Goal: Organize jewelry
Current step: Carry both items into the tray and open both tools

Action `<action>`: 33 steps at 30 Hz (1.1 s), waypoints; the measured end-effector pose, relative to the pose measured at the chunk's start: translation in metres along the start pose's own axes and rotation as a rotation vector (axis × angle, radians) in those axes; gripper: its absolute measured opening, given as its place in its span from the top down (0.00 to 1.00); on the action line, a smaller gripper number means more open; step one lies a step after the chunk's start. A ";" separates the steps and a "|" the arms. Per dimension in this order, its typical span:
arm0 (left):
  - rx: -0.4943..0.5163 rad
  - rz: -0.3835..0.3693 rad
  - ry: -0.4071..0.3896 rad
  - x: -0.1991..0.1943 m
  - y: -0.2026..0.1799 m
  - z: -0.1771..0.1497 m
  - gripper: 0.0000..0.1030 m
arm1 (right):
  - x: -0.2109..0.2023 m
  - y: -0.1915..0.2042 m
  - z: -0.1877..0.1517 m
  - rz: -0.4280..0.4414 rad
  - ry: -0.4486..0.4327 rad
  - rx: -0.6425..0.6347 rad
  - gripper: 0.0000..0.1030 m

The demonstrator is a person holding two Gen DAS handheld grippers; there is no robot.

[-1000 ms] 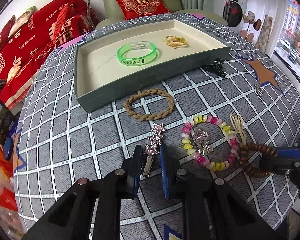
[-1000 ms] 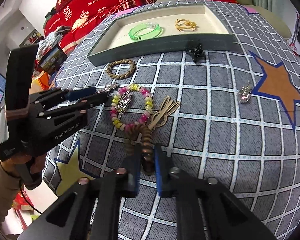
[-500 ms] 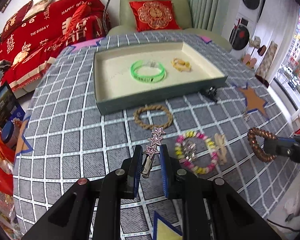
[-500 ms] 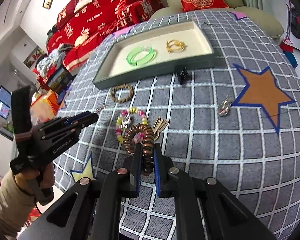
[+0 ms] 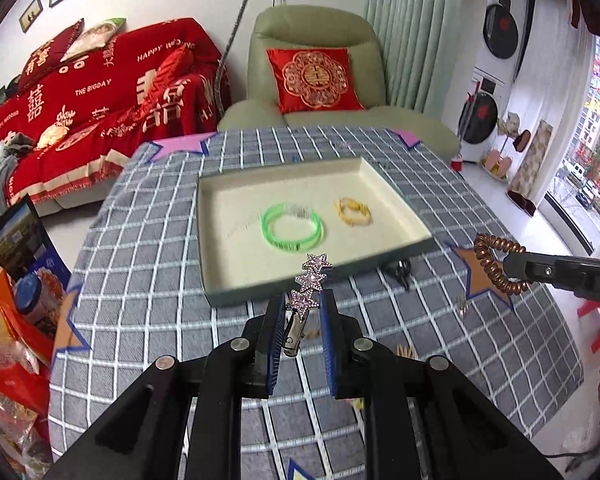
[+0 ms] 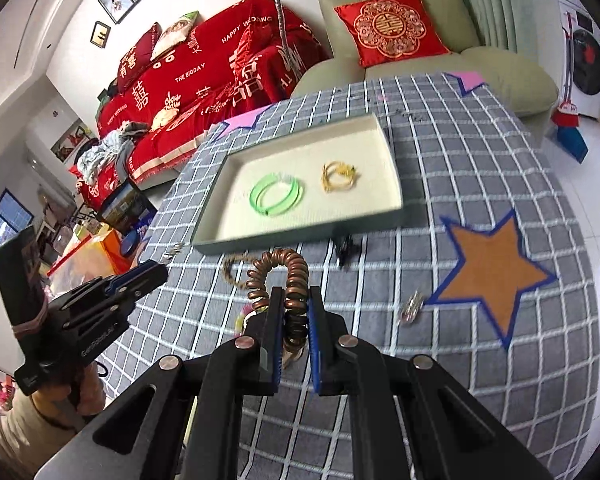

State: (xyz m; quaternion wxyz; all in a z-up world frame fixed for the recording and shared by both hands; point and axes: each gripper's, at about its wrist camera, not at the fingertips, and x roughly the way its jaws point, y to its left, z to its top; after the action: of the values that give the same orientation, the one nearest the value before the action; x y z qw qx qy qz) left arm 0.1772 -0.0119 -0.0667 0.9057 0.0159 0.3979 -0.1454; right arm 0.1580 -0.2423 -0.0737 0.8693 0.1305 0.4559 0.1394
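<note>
Two sets of fingers are up above the tabletop [image 5: 148, 264], each with a piece of jewelry between its blue pads. The left gripper [image 5: 300, 320] is clenched on a star hair clip [image 5: 306, 300]: the metal clip end sits between the pads, and the three pink rhinestone stars stick out past the fingertips toward the tray [image 5: 216, 264]. The right gripper [image 6: 294, 316] is pinched tight on a copper spiral hair tie [image 6: 288, 280], whose loop arches up and out beyond the tips. In the left wrist view that same coil hangs from the right fingers, well off to the side of the left ones.

Ahead of both sets of fingers lies the shallow cream-lined tray, holding a green bangle [image 5: 292, 228] and, beside it, a gold bracelet [image 5: 353, 213]; the two are apart. Just past the tray's near wall, on the cloth, rests a small black claw clip [image 6: 346, 250]. A braided brown bracelet [image 6: 236, 270] lies left of the right fingertips, partly behind the coil. A bit of a pastel bead bracelet [image 6: 241, 320] peeks out beside the right fingers' left pad. A small silvery trinket [image 6: 412, 308] sits to their right, near the orange star [image 6: 492, 276] printed on the checked cloth.
</note>
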 end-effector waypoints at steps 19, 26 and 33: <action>-0.082 0.068 0.004 0.068 0.026 0.065 0.72 | 0.050 -0.008 0.097 -0.041 -0.030 -0.021 0.89; -0.075 0.113 0.029 0.115 0.029 0.080 0.72 | 0.097 -0.014 0.117 -0.069 -0.009 -0.021 0.89; -0.042 0.144 0.075 0.158 0.028 0.076 0.72 | 0.142 -0.032 0.119 -0.077 0.028 0.019 0.89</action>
State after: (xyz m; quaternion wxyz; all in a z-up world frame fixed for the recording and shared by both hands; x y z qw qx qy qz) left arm 0.3409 -0.0357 -0.1319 0.8984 0.0308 0.4323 -0.0706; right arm 0.3383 -0.2322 -0.1268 0.8662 0.1193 0.4740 0.1033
